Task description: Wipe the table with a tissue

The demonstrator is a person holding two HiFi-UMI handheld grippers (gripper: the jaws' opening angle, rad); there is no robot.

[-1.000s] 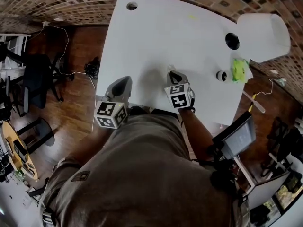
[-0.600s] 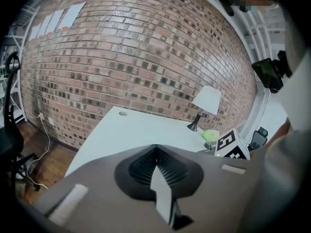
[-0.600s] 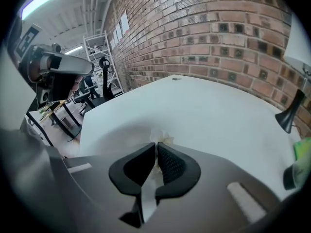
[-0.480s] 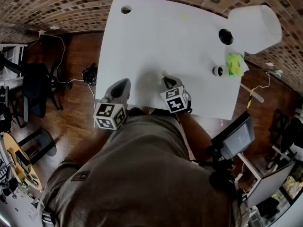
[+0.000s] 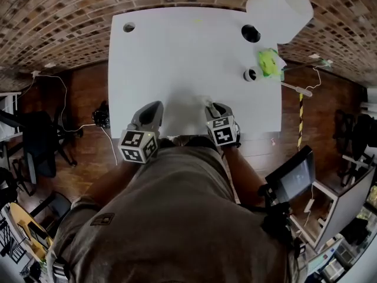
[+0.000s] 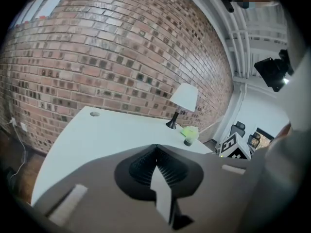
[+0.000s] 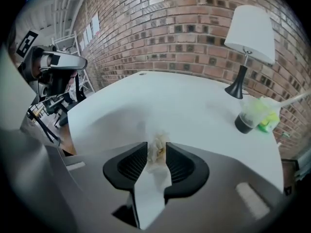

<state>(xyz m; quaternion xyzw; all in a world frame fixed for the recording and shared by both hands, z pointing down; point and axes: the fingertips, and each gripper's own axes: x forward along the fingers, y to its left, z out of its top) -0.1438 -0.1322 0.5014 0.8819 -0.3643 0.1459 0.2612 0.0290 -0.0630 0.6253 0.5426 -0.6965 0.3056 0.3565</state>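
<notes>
The white table (image 5: 177,58) fills the head view. A crumpled white tissue (image 7: 158,152) sits between the pads of my right gripper (image 5: 211,105), low over the table near its front edge. The jaws are opening, with the tissue (image 5: 206,101) still filling the narrow gap and touching both pads. My left gripper (image 5: 154,106) hangs over the front edge to the left, shut with nothing between its fingers (image 6: 156,154).
A white-shaded lamp (image 5: 280,5) stands at the far right corner, with a dark cup (image 5: 251,74) and a green object (image 5: 268,61) beside it. A cable hole (image 5: 129,26) is at the far left corner. Brick wall lies beyond; wood floor surrounds.
The right gripper has drawn back toward the table's front edge with the tissue. The left gripper has shifted slightly along that edge. The head view has swung round.
</notes>
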